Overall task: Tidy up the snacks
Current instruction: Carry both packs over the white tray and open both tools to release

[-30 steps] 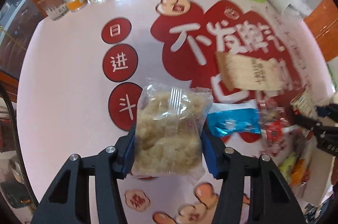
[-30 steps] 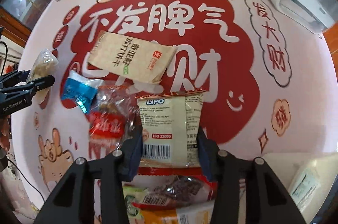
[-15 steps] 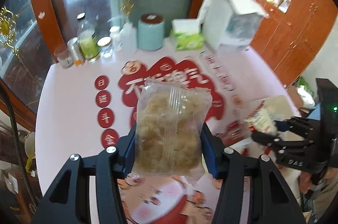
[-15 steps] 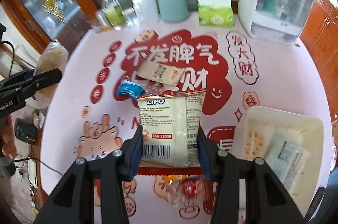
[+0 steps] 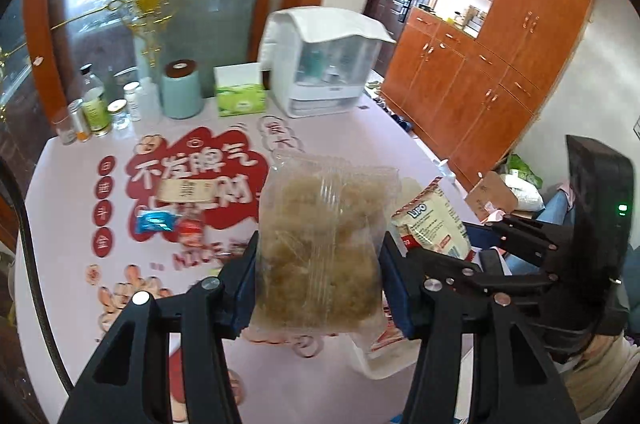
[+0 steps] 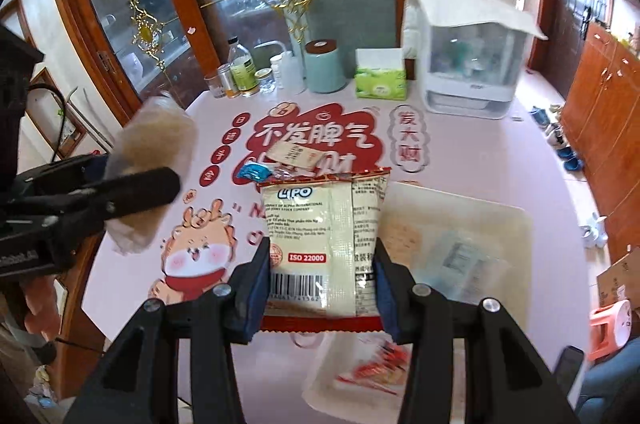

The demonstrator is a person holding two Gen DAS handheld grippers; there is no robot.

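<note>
Left gripper [image 5: 318, 260] pinching clear pack [image 5: 324, 244]; right gripper [image 6: 320, 278] pinching LIPO pack [image 6: 324, 244] upright; bin [image 6: 516, 220] just right of right jaws, nearer.

Clear crumbly snack pack [image 5: 320, 248] and cream LiPO packet [image 6: 324, 248], both upright, lifted.

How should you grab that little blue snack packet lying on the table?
The blue packet lies flat, with the brown packet just behind and a red wrapper against its right side. Probably best to come from above and its free left side, pinching across the narrow width near that end.
</note>
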